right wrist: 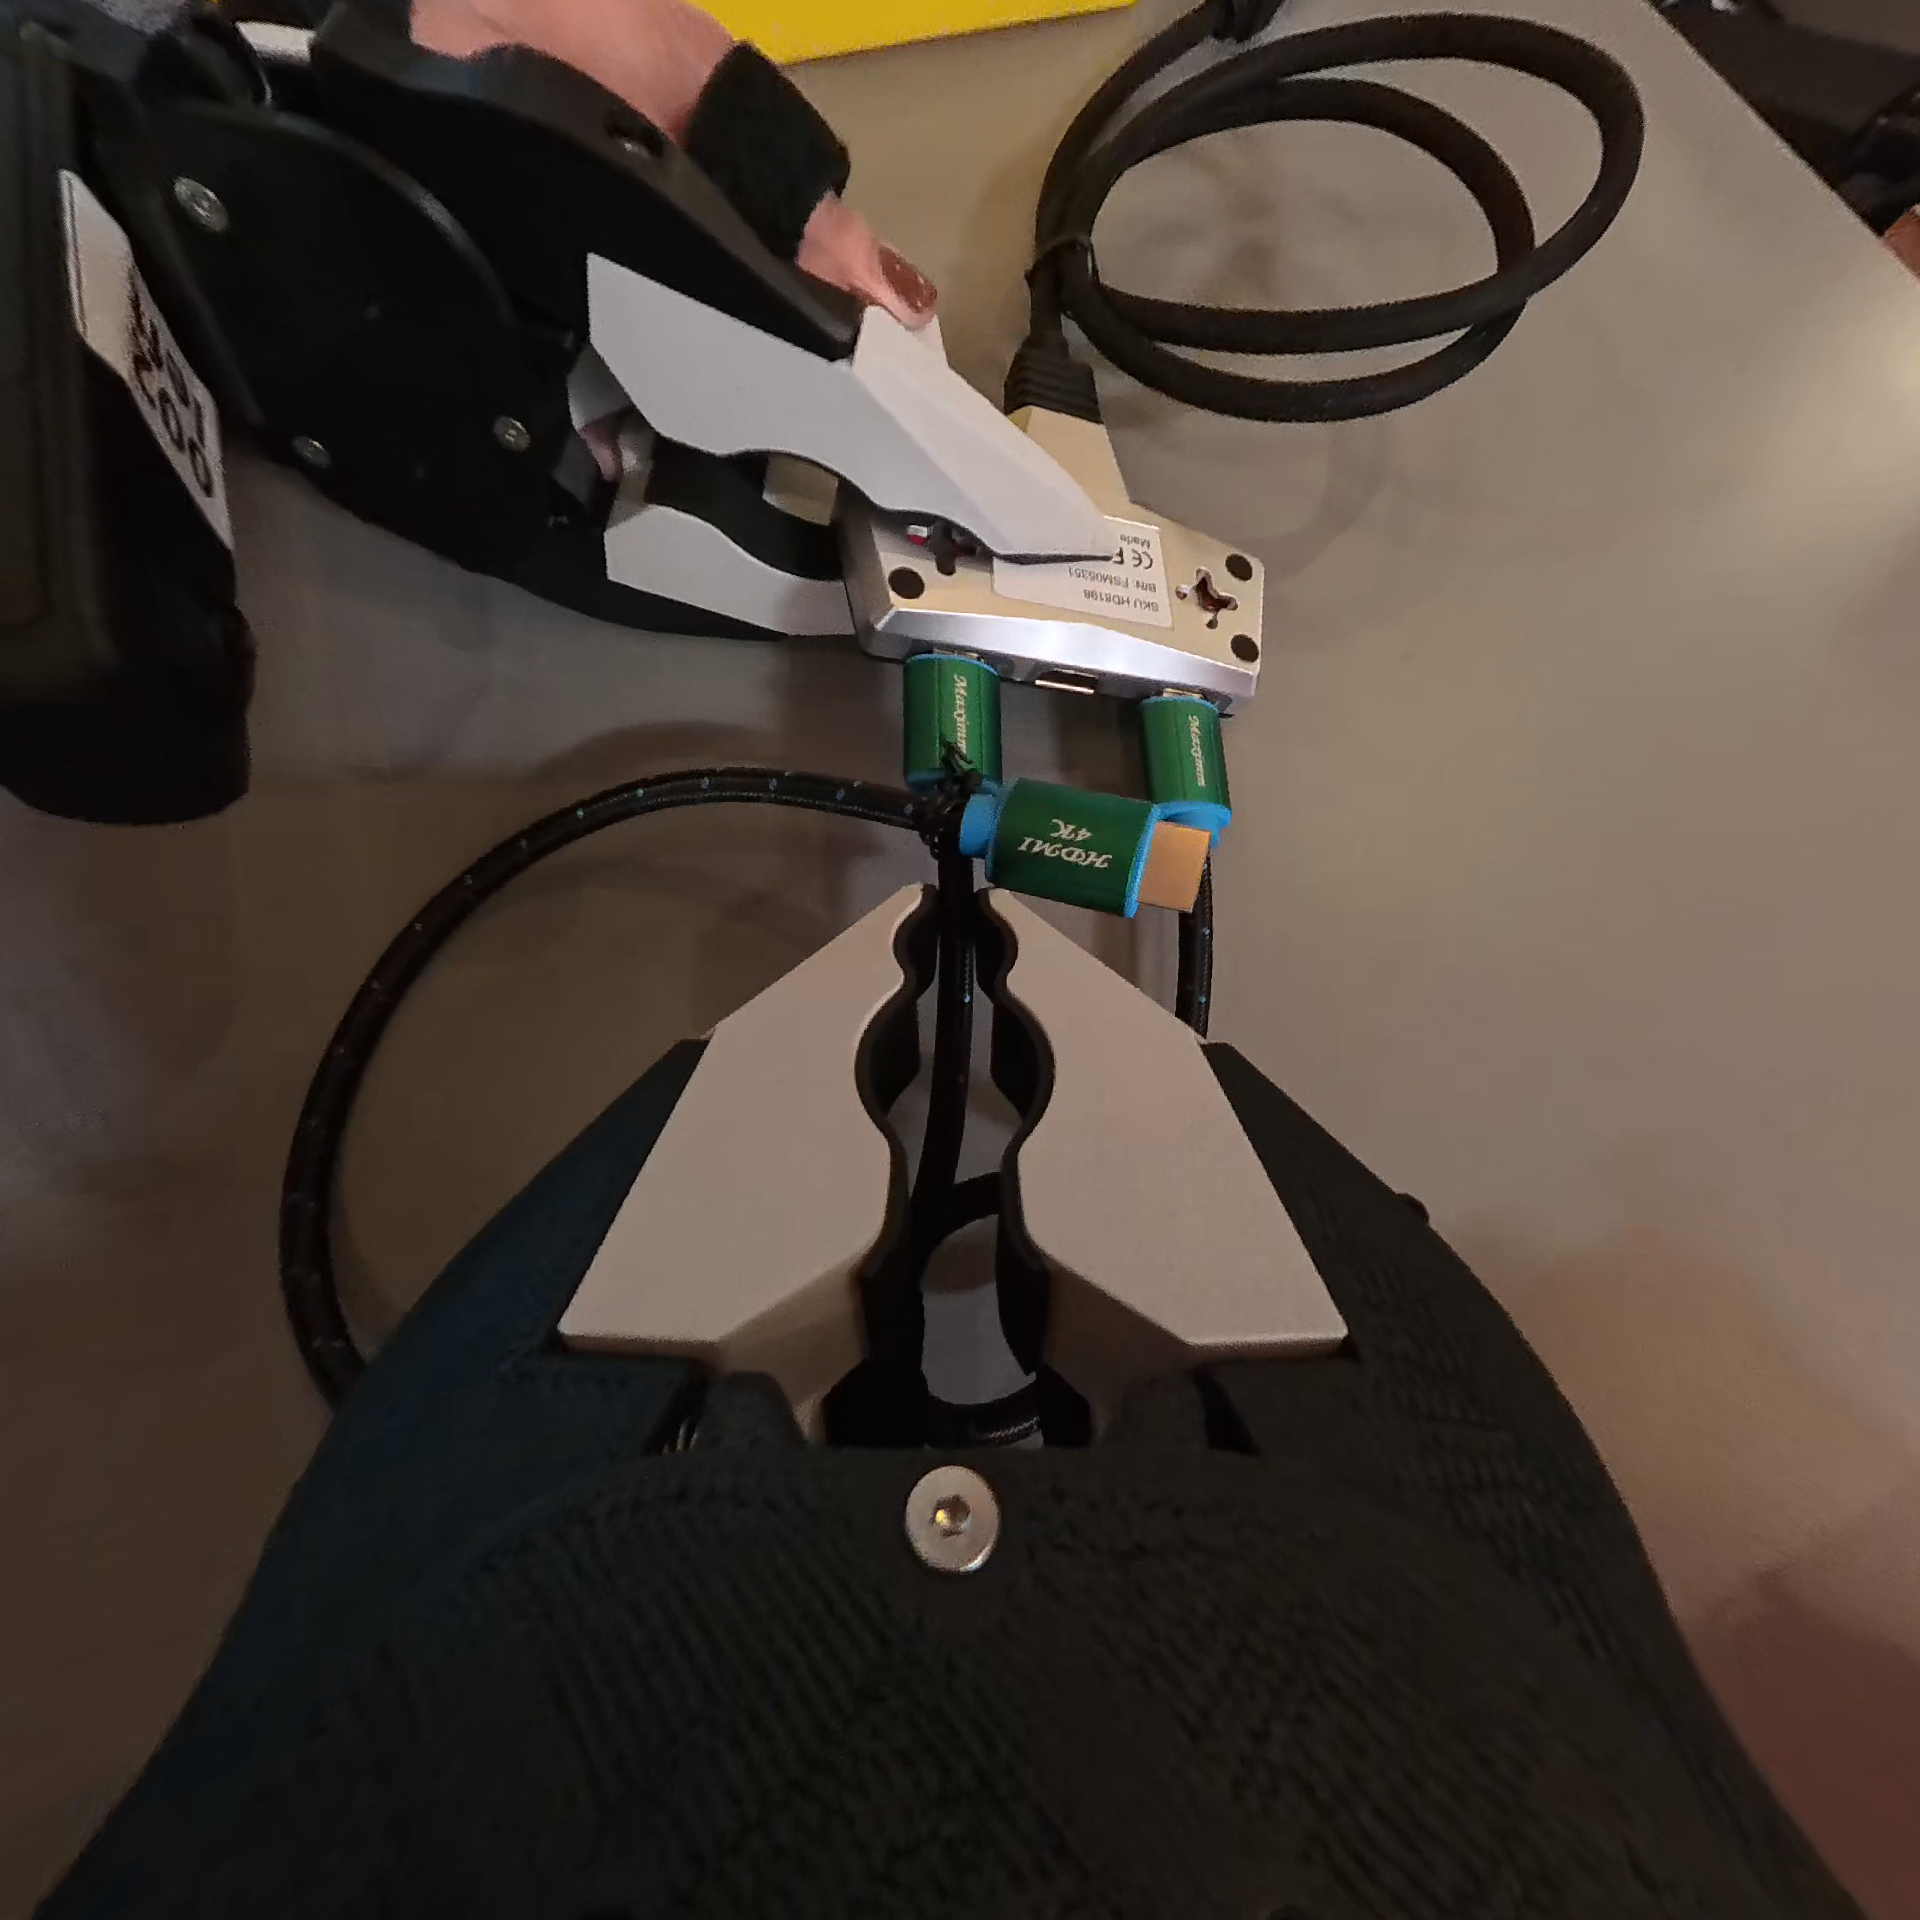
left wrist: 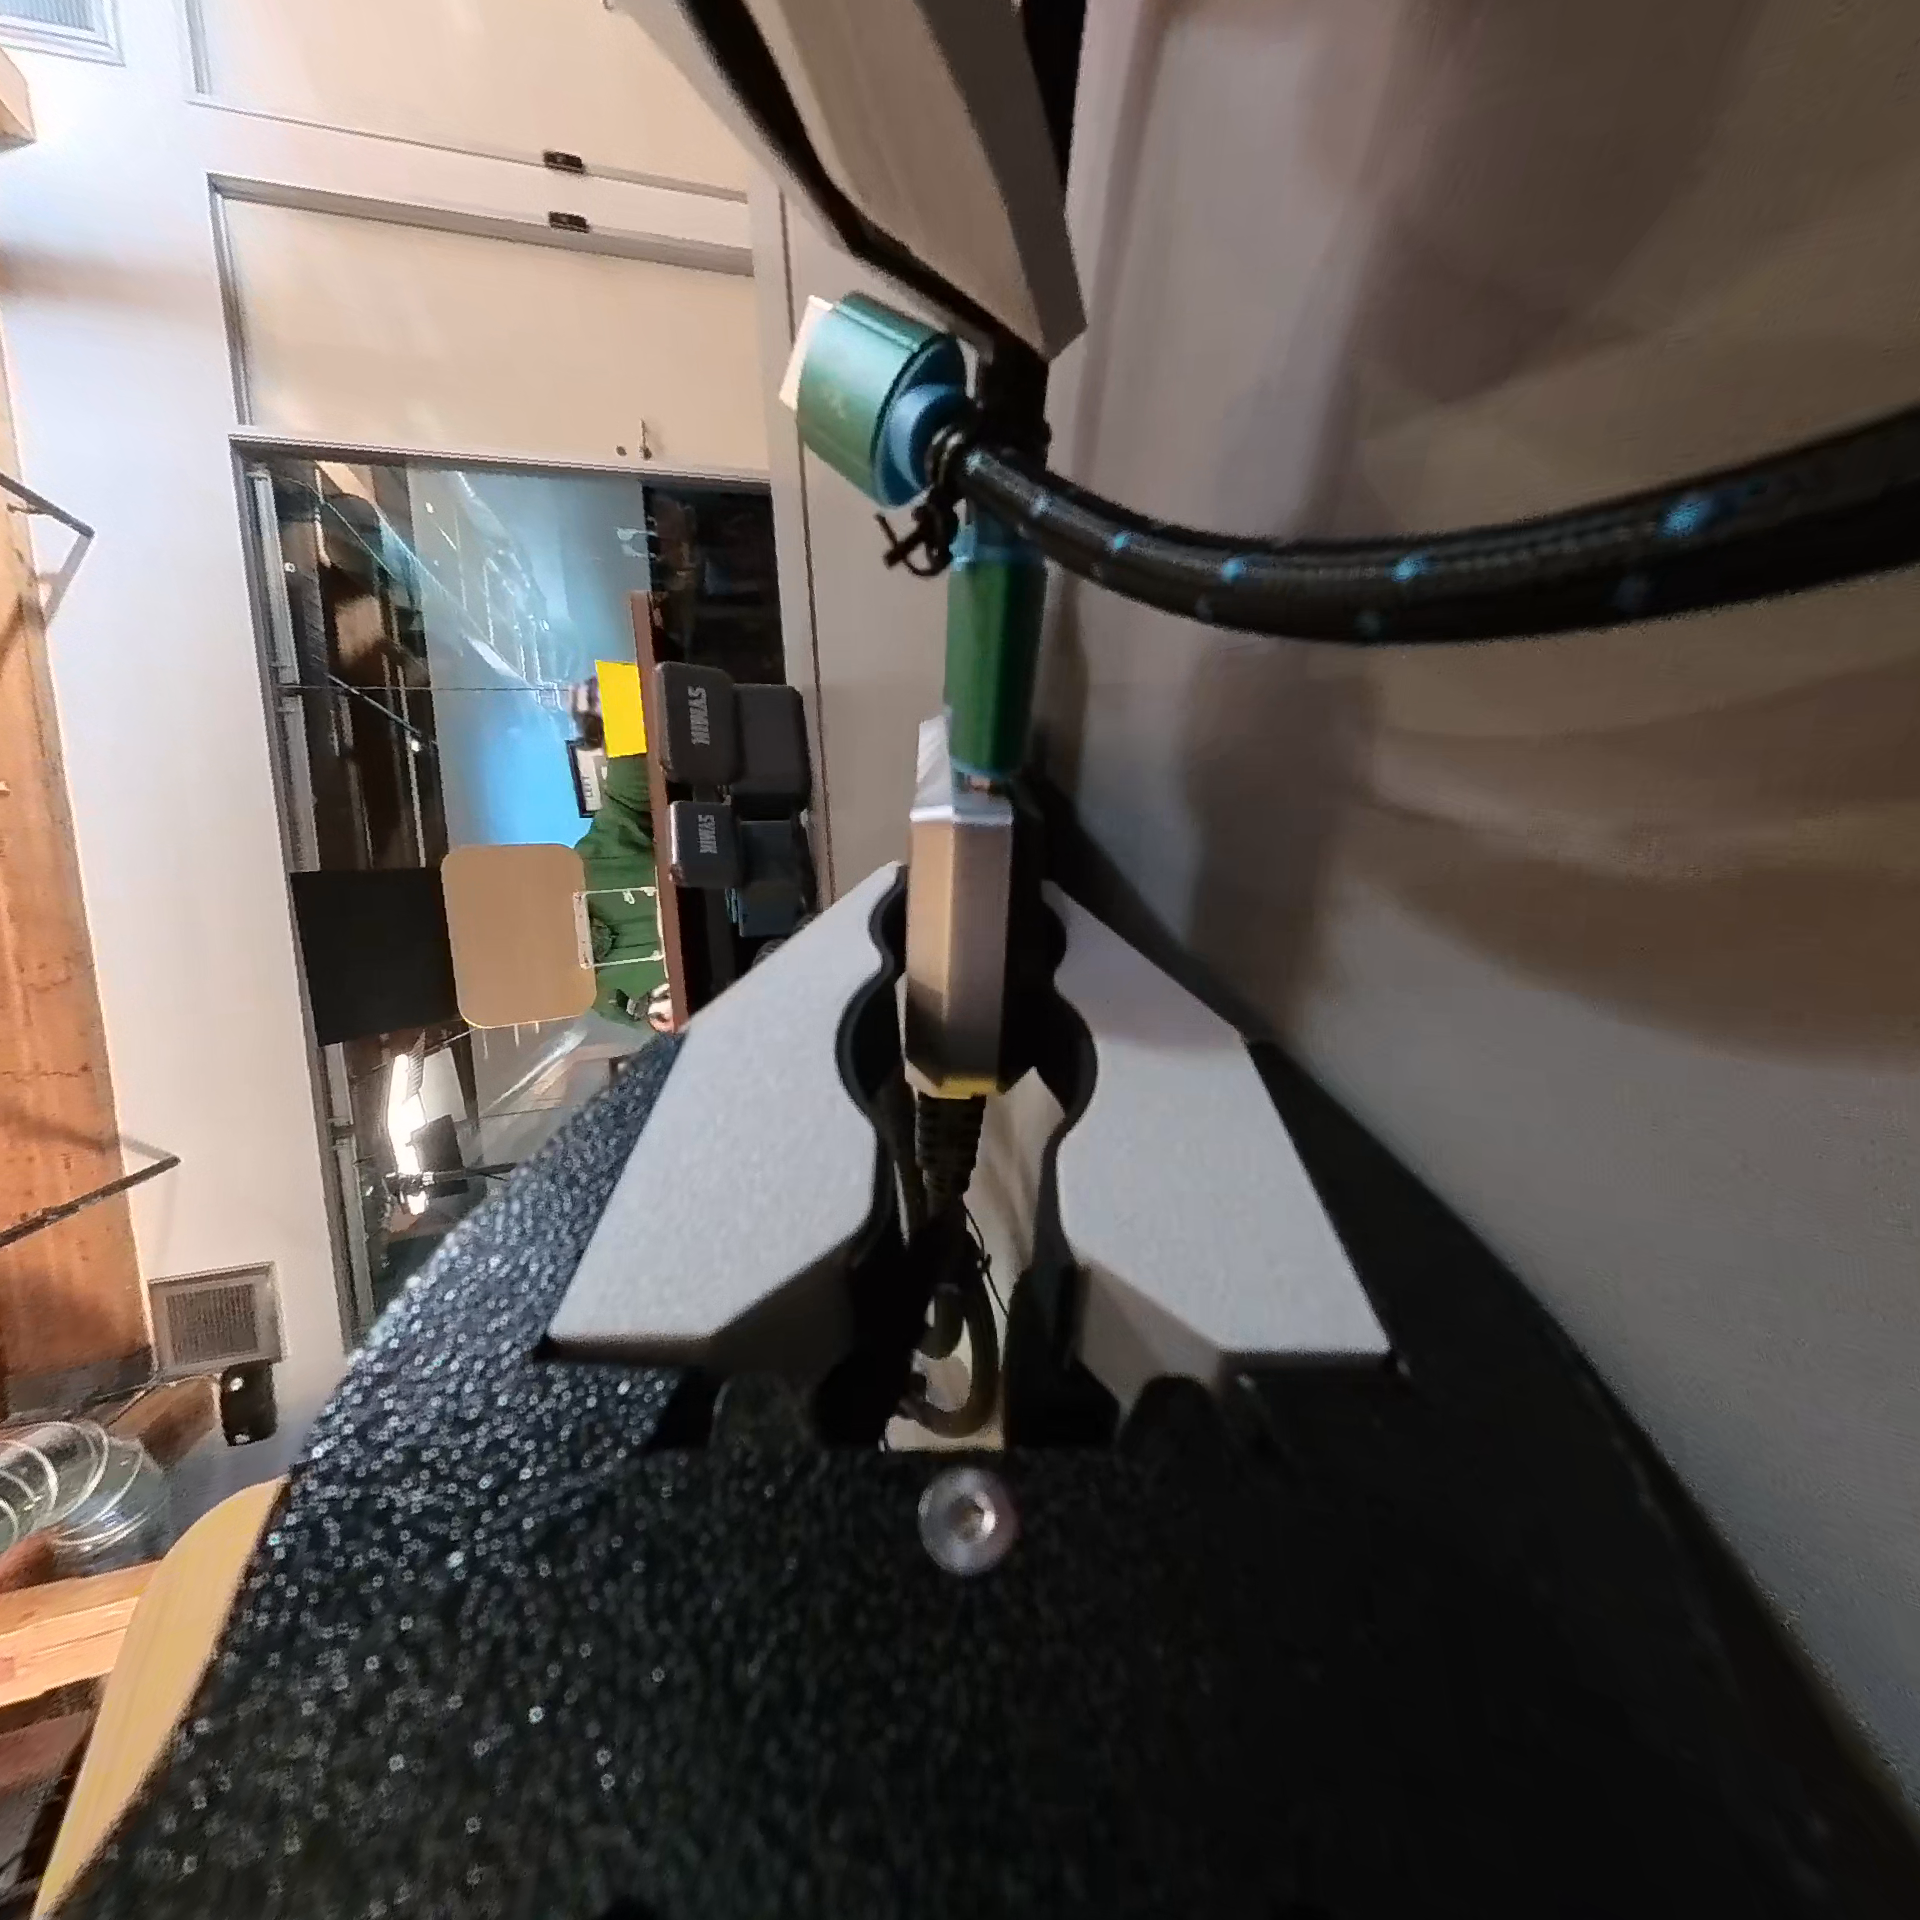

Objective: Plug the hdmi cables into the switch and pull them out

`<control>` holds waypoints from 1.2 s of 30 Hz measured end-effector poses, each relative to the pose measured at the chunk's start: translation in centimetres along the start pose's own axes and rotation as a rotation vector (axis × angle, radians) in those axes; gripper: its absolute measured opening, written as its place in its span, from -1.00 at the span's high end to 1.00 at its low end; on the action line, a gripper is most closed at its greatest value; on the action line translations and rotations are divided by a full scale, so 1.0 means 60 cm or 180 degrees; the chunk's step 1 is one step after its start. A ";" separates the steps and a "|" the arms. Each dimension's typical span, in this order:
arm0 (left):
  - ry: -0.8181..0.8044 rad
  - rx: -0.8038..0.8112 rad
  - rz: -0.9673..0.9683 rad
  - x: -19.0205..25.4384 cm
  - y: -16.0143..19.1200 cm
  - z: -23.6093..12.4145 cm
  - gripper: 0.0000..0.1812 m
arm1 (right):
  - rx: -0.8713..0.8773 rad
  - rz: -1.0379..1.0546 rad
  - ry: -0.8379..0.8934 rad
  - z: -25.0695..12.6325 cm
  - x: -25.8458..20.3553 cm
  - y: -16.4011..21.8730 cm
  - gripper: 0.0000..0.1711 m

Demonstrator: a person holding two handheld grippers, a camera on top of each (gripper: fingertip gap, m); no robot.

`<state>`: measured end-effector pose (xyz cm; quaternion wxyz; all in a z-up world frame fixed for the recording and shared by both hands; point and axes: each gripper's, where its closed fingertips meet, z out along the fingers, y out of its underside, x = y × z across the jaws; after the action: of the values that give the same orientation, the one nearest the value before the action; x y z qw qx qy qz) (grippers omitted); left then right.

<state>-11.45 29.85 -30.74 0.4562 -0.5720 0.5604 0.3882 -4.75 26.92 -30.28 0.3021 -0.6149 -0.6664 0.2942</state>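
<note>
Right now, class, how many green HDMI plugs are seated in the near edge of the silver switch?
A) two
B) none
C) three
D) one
A: two green plugs sit in the outer ports of the silver switch, the middle port is empty, and a third plug lies loose.

Plain grey bench [right wrist: 1558, 935]; coiled black cable [right wrist: 1351, 239] lying on it at the far side; braided black-blue cable [right wrist: 343, 1039] looped on it nearer; yellow sheet [right wrist: 935, 26] at far edge.
</note>
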 end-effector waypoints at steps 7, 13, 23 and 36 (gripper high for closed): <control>-0.0056 -0.0056 -0.0166 -0.006 0.016 0.009 0.79 | 0.0154 -0.0574 0.0114 0.006 0.001 -0.008 0.63; -0.0037 -0.0049 -0.0403 -0.008 0.026 0.012 0.77 | 0.0413 -0.2245 0.0732 0.016 0.006 -0.005 0.52; 0.0076 0.0127 -0.0992 -0.011 0.022 0.006 0.63 | 0.1537 -0.2102 0.1498 -0.057 0.008 -0.089 0.47; 0.0206 0.0501 -0.1175 -0.005 -0.007 -0.021 0.68 | -0.0089 -0.2913 0.1885 0.054 -0.037 -0.094 0.53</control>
<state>-11.16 28.74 -30.06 0.5448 -0.6397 0.4889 0.2344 -10.74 24.22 -28.15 0.5659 -0.3227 -0.7562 -0.0619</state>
